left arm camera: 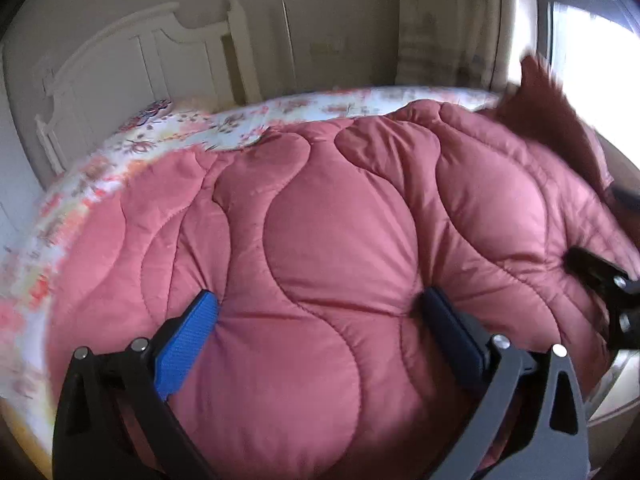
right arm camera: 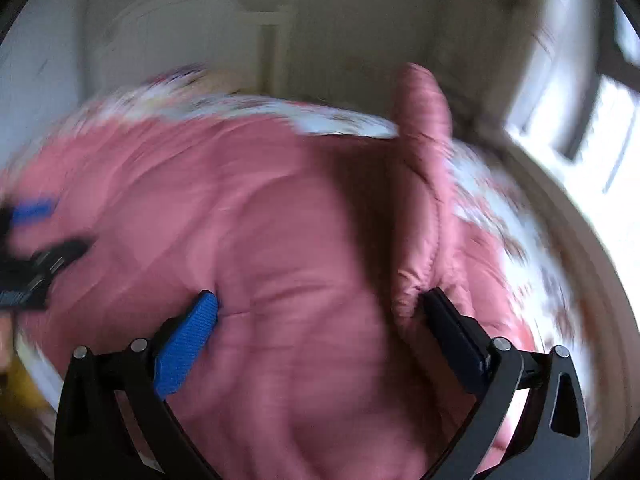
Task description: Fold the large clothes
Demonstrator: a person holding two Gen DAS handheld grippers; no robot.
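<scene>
Your left gripper [left arm camera: 318,312] sits wide apart, both fingers pressed into the pink quilted coat [left arm camera: 340,240], which bulges up between them and clamps nothing. Ahead of it the coat spreads across the bed's floral sheet [left arm camera: 224,122], with the white headboard [left arm camera: 132,64] beyond on the left. Off to its right, your right gripper [left arm camera: 608,292] shows at the coat's edge. From the right wrist, your right gripper [right arm camera: 318,312] is spread wide too, coat padding filling the gap. A raised fold of the coat [right arm camera: 420,184] stands just ahead of its right finger; heavy blur here.
</scene>
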